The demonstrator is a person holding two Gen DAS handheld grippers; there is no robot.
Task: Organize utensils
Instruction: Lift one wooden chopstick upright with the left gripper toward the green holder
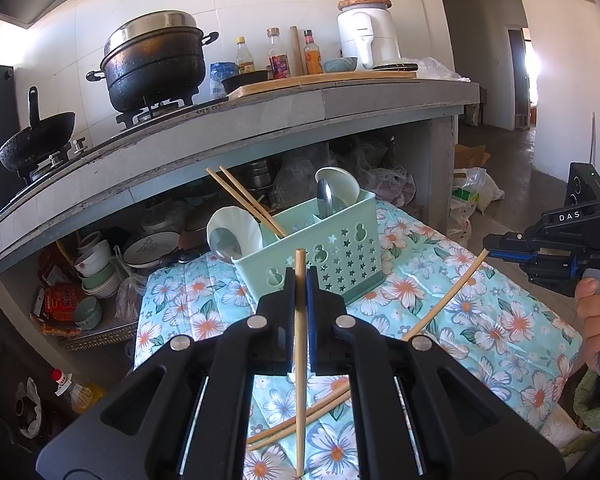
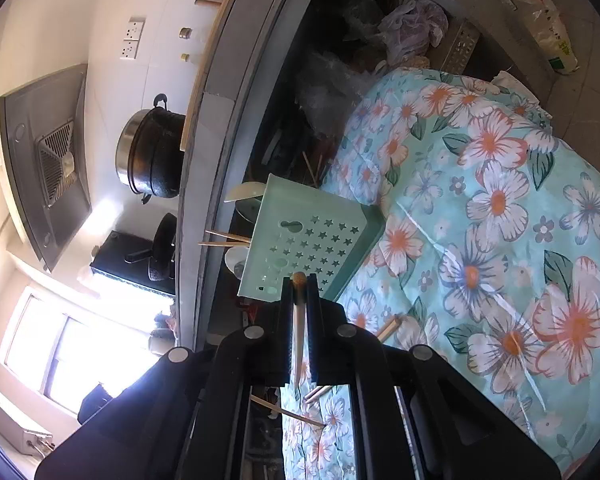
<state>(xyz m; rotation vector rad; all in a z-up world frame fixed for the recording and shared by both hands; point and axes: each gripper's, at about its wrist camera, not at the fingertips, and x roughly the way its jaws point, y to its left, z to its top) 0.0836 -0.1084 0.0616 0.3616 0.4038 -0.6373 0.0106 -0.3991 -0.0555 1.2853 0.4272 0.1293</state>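
Left gripper point(image 1: 300, 276): jaws closed on a bamboo chopstick point(image 1: 300, 360), which stands nearly upright between the pads, its upper end just above the fingertips and its lower end near the bottom edge of the view.
Right gripper point(image 2: 299, 282): jaws closed on a second chopstick point(image 2: 299, 328), seen end-on along the fingers; in the left wrist view this gripper point(image 1: 485, 243) sits at the right, held by a hand point(image 1: 598, 320), the stick point(image 1: 444, 300) slanting down towards the cloth.
Loose chopsticks point(image 1: 304, 416): a pair lying crossed on the cloth near the left gripper.
Utensil holder point(image 1: 332, 248): mint-green plastic caddy with star cut-outs, standing on the cloth just beyond both grippers; it holds two chopsticks point(image 1: 246, 200), white ceramic spoons point(image 1: 236, 228) and metal spoons point(image 1: 327, 198).
Floral cloth point(image 1: 480, 320): turquoise, flower-printed, covering the work surface.
Counter point(image 1: 220, 136): grey, far side; bears a black stockpot point(image 1: 156, 60), a wok point(image 1: 36, 140) and bottles point(image 1: 278, 56).
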